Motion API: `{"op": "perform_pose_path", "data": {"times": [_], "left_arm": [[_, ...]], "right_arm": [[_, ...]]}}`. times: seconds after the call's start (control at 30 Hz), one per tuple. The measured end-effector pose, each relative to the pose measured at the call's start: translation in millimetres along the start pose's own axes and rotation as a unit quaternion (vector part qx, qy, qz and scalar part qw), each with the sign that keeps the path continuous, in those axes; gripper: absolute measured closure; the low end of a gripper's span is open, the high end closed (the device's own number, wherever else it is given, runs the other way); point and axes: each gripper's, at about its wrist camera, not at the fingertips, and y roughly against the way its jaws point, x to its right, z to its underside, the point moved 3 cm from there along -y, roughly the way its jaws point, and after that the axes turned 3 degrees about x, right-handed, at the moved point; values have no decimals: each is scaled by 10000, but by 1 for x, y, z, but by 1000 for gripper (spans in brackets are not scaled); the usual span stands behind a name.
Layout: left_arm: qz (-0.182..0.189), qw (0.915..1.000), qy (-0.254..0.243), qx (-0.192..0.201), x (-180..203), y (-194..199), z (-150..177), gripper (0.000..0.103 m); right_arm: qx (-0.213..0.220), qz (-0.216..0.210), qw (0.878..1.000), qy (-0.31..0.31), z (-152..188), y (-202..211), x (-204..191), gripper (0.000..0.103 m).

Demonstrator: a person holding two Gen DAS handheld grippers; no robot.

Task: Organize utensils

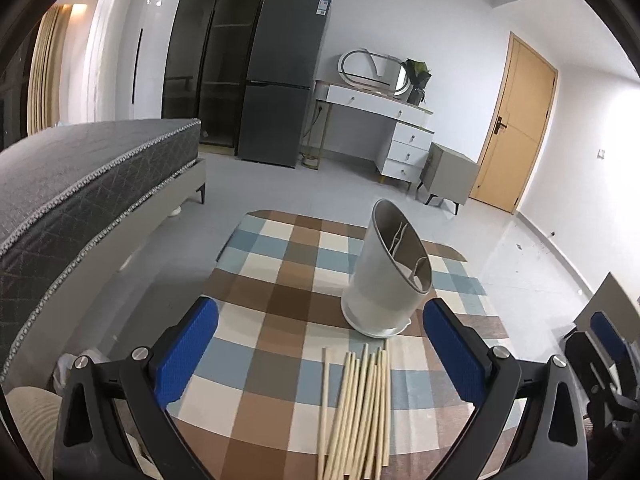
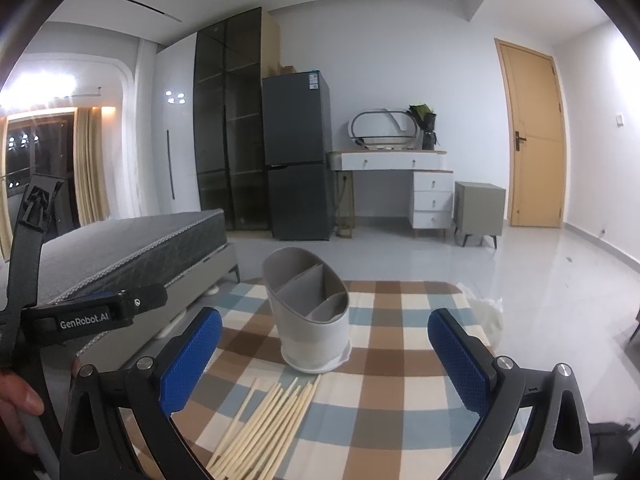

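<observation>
A grey utensil holder with inner dividers stands on a checked tablecloth; it also shows in the right wrist view. Several pale wooden chopsticks lie in a loose bundle just in front of it, also seen in the right wrist view. My left gripper is open and empty, above and behind the chopsticks. My right gripper is open and empty, behind the chopsticks and facing the holder. The left gripper's body shows at the left of the right wrist view.
The small table's edges drop to a tiled floor. A bed stands close on the left. A fridge, a white dresser, a side cabinet and a wooden door line the far wall.
</observation>
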Motion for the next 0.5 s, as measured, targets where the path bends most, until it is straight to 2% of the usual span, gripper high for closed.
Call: {"op": "perform_pose_path", "data": {"times": [0.5], "left_arm": [[-11,9999,-162,-59,2,0,1,3]], "right_arm": [[-36,103,9999,-38,1,0,3,0]]}}
